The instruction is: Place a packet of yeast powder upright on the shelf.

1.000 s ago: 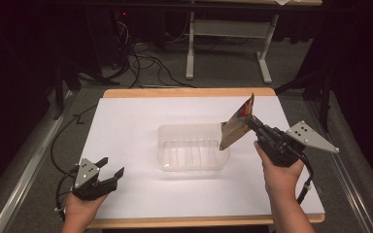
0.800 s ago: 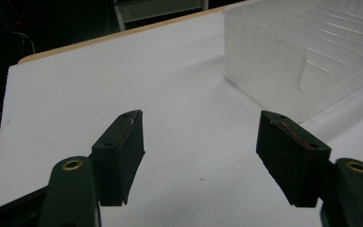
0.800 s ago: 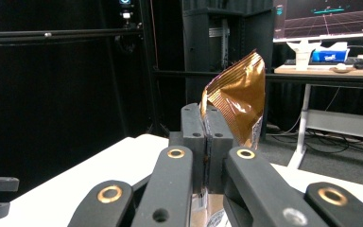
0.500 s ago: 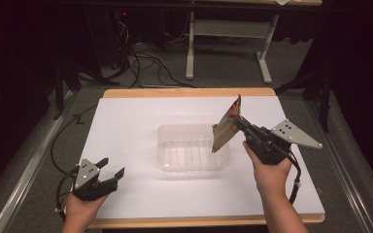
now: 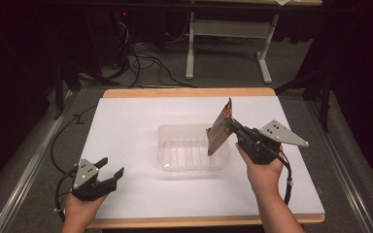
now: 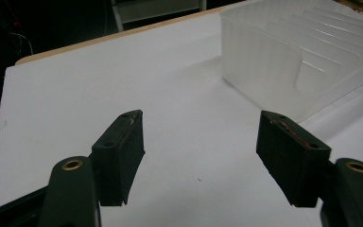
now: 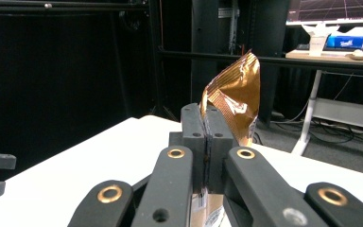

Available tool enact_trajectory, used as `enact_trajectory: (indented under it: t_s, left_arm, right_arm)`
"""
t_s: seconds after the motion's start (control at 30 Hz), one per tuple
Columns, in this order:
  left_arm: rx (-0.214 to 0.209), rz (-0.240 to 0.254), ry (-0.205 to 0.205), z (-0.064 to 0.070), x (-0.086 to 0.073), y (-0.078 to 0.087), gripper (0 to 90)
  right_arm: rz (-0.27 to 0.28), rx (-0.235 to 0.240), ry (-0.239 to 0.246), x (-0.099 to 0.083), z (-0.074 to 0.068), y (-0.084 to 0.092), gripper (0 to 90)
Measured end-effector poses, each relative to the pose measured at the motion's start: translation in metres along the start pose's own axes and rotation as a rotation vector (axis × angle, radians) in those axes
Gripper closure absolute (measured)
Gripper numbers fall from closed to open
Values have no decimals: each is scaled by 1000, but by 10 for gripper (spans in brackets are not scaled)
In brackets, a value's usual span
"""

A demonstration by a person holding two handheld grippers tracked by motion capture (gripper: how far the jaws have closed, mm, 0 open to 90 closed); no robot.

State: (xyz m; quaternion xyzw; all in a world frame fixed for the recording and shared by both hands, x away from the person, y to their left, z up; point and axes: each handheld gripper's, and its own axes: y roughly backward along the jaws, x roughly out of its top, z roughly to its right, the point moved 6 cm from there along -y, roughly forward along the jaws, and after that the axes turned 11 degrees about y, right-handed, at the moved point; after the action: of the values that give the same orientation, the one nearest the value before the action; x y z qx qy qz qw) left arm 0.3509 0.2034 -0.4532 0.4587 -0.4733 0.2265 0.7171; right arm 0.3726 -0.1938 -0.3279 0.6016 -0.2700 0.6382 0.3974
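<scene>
A shiny brown-gold snack packet point(image 5: 220, 128) hangs upright over the right end of a clear plastic tub point(image 5: 192, 147), with my right gripper point(image 5: 231, 124) shut on its edge. From the right gripper view the packet point(image 7: 236, 97) rises crinkled above the closed jaws of my right gripper point(image 7: 207, 130). My left gripper point(image 5: 108, 171) rests at the table's front left corner, open and holding nothing. In the left gripper view my left gripper point(image 6: 198, 156) frames bare white tabletop, and the tub point(image 6: 283, 52) stands ahead to the right.
The white tabletop point(image 5: 131, 126) has a wooden rim point(image 5: 189, 92) at the far edge. Beyond it on the dark floor stand a white desk frame point(image 5: 226, 43) and tangled cables point(image 5: 145, 63). A cable point(image 5: 60, 145) trails off the table's left side.
My right gripper has carried the packet leftward and slightly down, from beside the tub's right edge to over its right end. The left gripper has stayed put.
</scene>
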Motion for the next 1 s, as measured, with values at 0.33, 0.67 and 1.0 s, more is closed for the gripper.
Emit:
enact_trajectory:
  t_s: [0.33,0.67,1.0]
  left_arm:
    - [0,0,0,0,0,0,332]
    - [1,-3,-2,0,0,0,332]
    - [0,-4,-2,0,0,0,332]
  right_arm:
    - [-1,-6,0,-1,2,0,900]
    - [-12,-19,20,-4,5,1,900]
    - [-27,4,19,-12,-4,-7,900]
